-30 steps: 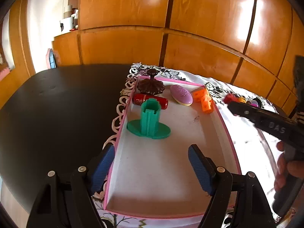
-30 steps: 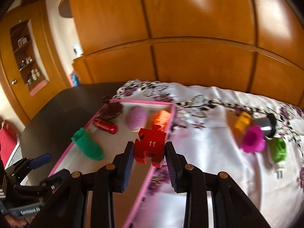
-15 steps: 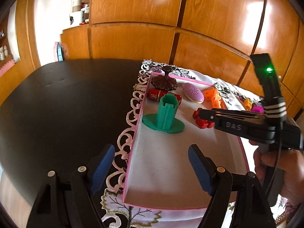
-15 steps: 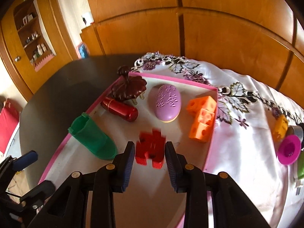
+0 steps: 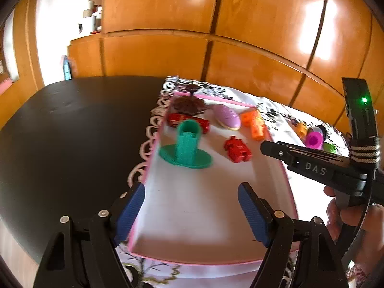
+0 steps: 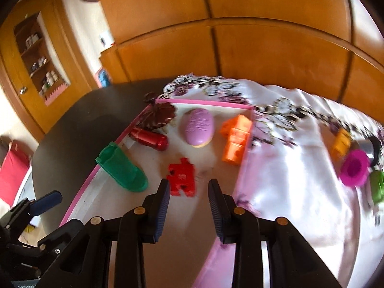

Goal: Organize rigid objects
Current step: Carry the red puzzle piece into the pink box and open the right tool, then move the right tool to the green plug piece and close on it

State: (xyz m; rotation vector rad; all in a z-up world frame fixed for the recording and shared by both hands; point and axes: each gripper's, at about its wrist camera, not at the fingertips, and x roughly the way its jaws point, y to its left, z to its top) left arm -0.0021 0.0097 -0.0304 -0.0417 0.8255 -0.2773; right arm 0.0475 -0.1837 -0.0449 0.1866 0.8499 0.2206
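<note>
A pink-rimmed white tray [image 5: 216,261] [image 6: 204,102] lies on a flowered cloth. In it are a green stand [image 5: 187,146] [image 6: 122,168], a red cylinder [image 5: 187,122] [image 6: 150,139], a brown leaf-shaped piece [image 5: 189,104] [image 6: 158,115], a purple oval [image 5: 228,120] [image 6: 198,127] and orange cheese blocks [image 5: 254,124] [image 6: 236,141]. A red puzzle piece [image 5: 237,149] [image 6: 181,177] lies flat on the tray floor. My right gripper [image 6: 189,192] [image 5: 271,147] hovers just behind it, jaws narrowly apart and holding nothing. My left gripper [image 5: 192,206] stands open over the tray's near end.
On the cloth right of the tray lie a magenta cup [image 6: 355,168] [image 5: 314,140], a small orange piece [image 6: 342,141], a green item [image 6: 376,187] and a grey-black item [image 6: 369,145]. The dark table [image 5: 72,132] spreads to the left. Wooden cabinets stand behind.
My right gripper carried the red puzzle piece over the tray, lowered it to the tray floor and drew back, leaving it free. My left gripper stayed open over the near end.
</note>
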